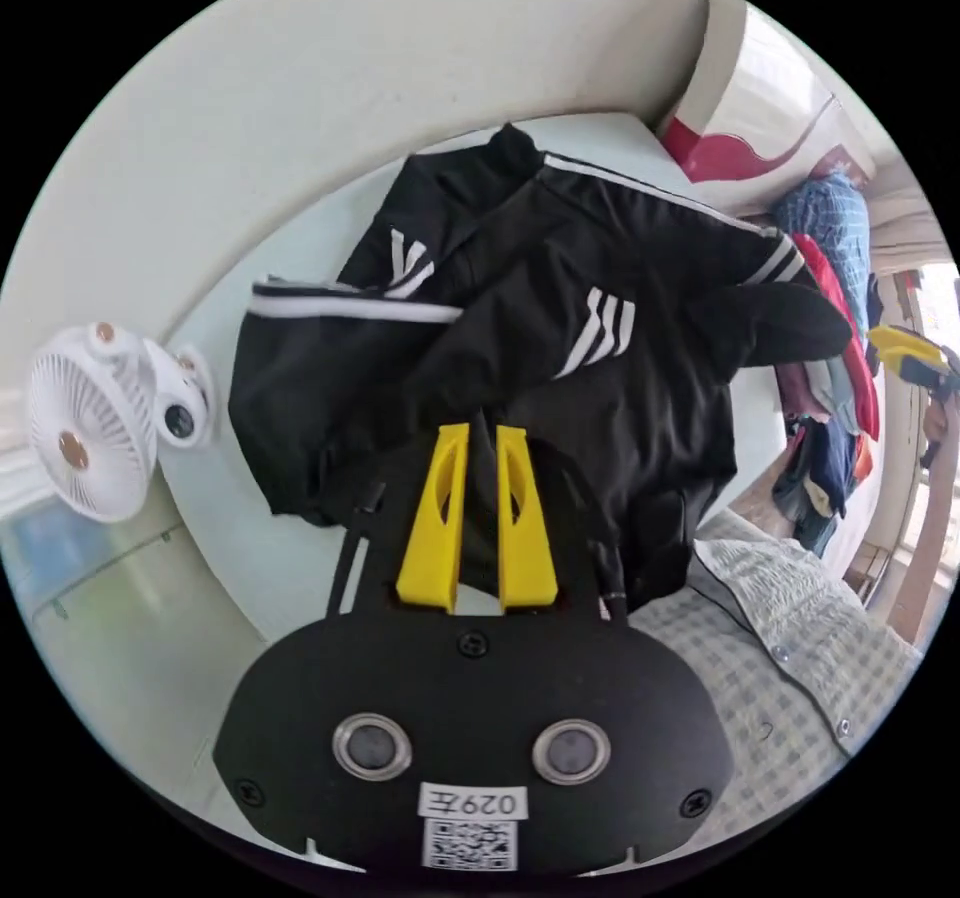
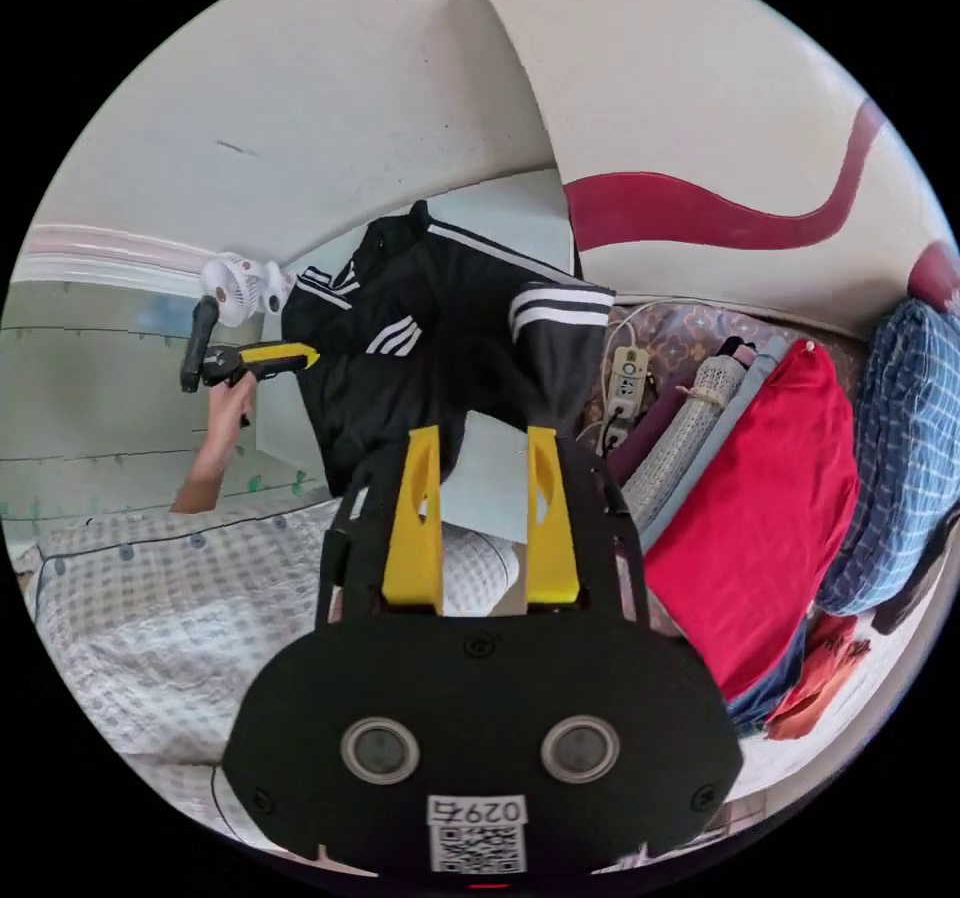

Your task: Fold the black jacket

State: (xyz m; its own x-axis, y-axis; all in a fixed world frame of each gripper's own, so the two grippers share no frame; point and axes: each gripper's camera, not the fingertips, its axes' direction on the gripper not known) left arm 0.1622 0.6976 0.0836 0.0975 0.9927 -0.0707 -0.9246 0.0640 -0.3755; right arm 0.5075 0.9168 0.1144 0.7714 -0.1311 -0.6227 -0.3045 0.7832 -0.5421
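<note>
The black jacket (image 1: 560, 338) with white stripes lies rumpled on a pale table (image 1: 215, 508), collar toward the wall. In the left gripper view my left gripper (image 1: 482, 430) has its yellow jaws pressed close together on the jacket's near edge, with black cloth in the narrow gap. In the right gripper view the jacket (image 2: 440, 338) lies beyond my right gripper (image 2: 482, 433), whose jaws stand wide apart over the bare table with nothing between them. A hand holds the left gripper (image 2: 300, 354) at the jacket's left edge. The right gripper (image 1: 900, 350) appears far right.
A white clip fan (image 1: 90, 438) stands at the table's left edge. A pile of clothes (image 2: 770, 508), red and blue plaid among them, lies right of the table, with a power strip (image 2: 628, 373) beside it. The person's checked shirt (image 1: 790, 638) is close below.
</note>
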